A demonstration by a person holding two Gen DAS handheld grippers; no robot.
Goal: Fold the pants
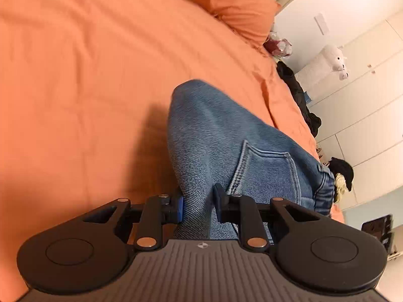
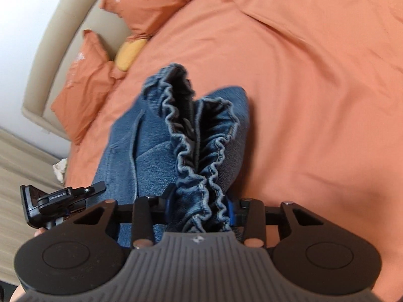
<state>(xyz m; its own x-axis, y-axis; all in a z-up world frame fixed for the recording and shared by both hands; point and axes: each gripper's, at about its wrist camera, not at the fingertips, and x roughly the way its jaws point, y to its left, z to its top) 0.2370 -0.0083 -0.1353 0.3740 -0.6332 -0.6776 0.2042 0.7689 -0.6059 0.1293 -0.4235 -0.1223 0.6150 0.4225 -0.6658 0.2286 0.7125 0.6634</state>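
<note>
Nearest the lens, the left gripper (image 1: 197, 207) was clamped on a pinch of denim, pads pressing the cloth from both sides just below the back pocket (image 1: 267, 173). The right gripper (image 2: 201, 207) was likewise closed on fabric, biting the gathered elastic waistband (image 2: 199, 151) w/ ruffles bunched between its pads. So the pants (image 1: 221, 136) were held at both grips, the rest draping away toward the orange bedsheet (image 1: 75, 63); whether the far end touched the sheet couldn't be told. Judged step: the grab was done and the lift or carry for a fold was in hand, prob. an early stage since the garment looked bunched, not flat. Next move would call for both grips kept firm and moved together, so the denim stays taut while laid over itself w/o slipping. Farther off lay the orange pillows (image 2: 83, 90) against the headboard (image 2: 63, 32). Hidden: the legs and hems were out of sight, the fold line wasn't visible, edges were blurred, and only a sliver of a hand (image 2: 37, 232) showed by the other tool.
</note>
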